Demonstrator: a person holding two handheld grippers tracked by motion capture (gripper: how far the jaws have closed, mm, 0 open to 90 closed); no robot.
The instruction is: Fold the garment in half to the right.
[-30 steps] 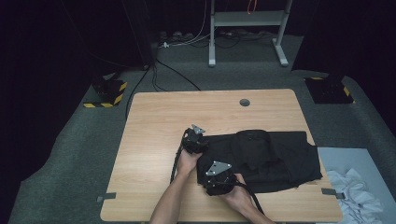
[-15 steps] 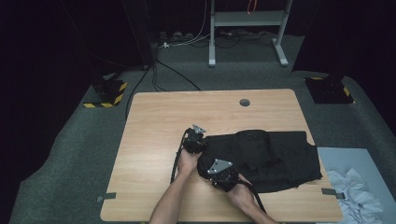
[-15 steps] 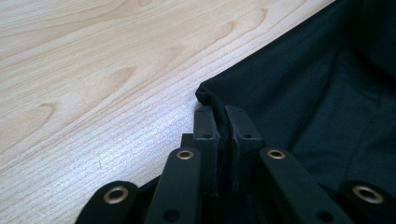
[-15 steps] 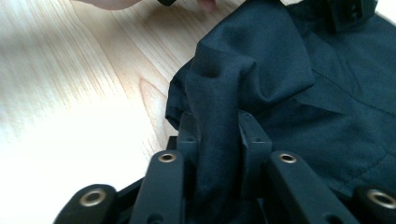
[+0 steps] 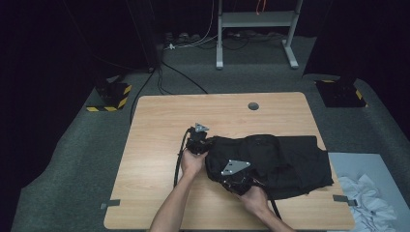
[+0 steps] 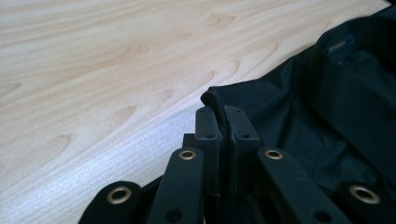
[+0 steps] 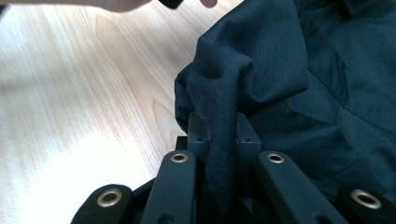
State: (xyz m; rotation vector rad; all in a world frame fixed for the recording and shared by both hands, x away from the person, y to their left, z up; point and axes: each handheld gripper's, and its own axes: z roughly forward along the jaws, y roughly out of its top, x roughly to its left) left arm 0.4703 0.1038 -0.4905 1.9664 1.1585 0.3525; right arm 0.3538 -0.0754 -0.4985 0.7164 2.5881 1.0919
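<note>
Where the high view blurs it, each gripper point(image 6: 223, 122) point(image 7: 218, 130) view's close-up: jaws pinching black garment point(image 5: 285, 162) folds.

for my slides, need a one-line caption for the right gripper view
Right gripper shut on a raised fold of the black garment above the wooden table.

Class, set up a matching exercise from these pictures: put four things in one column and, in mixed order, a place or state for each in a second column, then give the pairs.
Things:
1. left gripper
2. right gripper
3. black garment
4. white cloth

Places or states:
A. crumpled on the grey mat right of the table
B. spread over the table's right half
C. shut on the garment's far-left edge
D. shut on a bunched fold at the garment's near-left edge

Pairs: 1-C, 2-D, 3-B, 4-A
</note>
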